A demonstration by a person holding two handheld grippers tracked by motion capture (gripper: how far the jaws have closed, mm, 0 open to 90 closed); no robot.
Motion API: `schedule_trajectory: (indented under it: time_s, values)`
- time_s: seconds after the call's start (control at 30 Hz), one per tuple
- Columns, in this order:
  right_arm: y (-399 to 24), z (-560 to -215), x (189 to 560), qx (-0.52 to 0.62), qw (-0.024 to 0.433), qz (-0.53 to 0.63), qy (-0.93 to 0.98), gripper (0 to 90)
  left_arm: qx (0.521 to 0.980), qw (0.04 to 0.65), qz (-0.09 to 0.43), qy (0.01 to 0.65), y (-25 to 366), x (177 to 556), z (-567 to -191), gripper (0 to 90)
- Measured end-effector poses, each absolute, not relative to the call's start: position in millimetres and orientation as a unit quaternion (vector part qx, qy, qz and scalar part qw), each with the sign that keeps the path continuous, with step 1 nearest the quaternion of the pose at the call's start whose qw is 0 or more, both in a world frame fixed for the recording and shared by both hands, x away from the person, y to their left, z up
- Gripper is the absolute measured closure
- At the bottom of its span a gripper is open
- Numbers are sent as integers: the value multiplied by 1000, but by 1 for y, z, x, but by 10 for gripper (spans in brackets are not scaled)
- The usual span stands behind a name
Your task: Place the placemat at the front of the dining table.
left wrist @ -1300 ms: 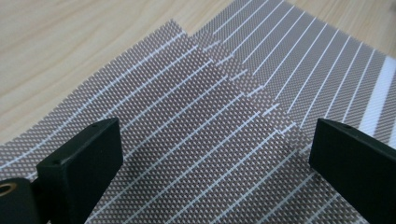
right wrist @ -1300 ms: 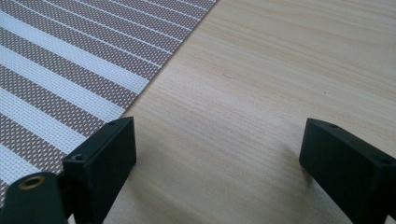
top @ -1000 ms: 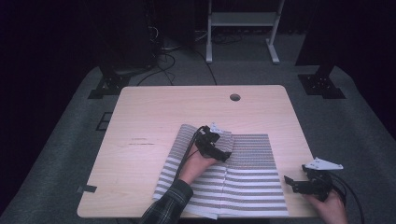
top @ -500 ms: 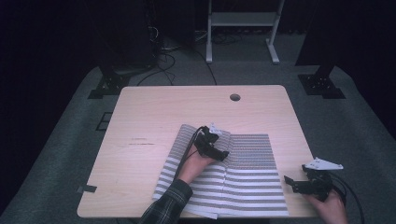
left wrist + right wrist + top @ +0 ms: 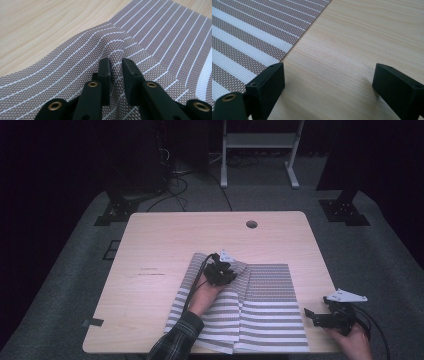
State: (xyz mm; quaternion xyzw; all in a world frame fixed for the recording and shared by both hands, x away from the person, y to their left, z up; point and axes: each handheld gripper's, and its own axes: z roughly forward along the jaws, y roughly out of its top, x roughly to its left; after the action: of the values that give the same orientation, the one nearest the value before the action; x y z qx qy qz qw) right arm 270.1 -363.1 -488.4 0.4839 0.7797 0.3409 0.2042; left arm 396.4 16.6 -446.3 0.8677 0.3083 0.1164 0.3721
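That striped mat (image 5: 260, 312) lies on the near half of the table (image 5: 165, 245), toward the right, and it looks like one of those woven mesh placemats: light, floppy enough to fold, but with a bit of spring in the weave, so I'd expect it to want to flatten back out rather than hold a crease. The left tool (image 5: 115, 65) has just been closing, and in the left gripper view its jaws are pinched on a raised ridge of the mat near the far left corner, cloth bunched up between them. A fold or an edge like that seems the sensible place to take it, since the flat middle gives a jaw nothing to bite. The mesh looks grippy enough, though a thin pinch could slip if it's tugged hard. From above, the left part of the mat already seems doubled over or rumpled, but it's hard to tell exactly how the layers lie. The right tool (image 5: 327, 82) sits wide open over bare wood just past the mat's right edge, near the front corner, holding nothing. Not much is in the way: the table has only a cable hole (image 5: 251, 224) at the back, well apart. The one nuisance might be the left tool's own cable (image 5: 197, 280) trailing across the mat.
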Motion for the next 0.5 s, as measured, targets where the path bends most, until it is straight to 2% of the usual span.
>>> schedule_trajectory:
  time_s: [0.13,0.5]
  values:
    - [-363,-488,270,484,204,341,780,95,866,376,120,307,19,394,-441,841]
    - [-363,-488,270,484,204,341,780,95,846,427,121,295,43,382,-407,851]
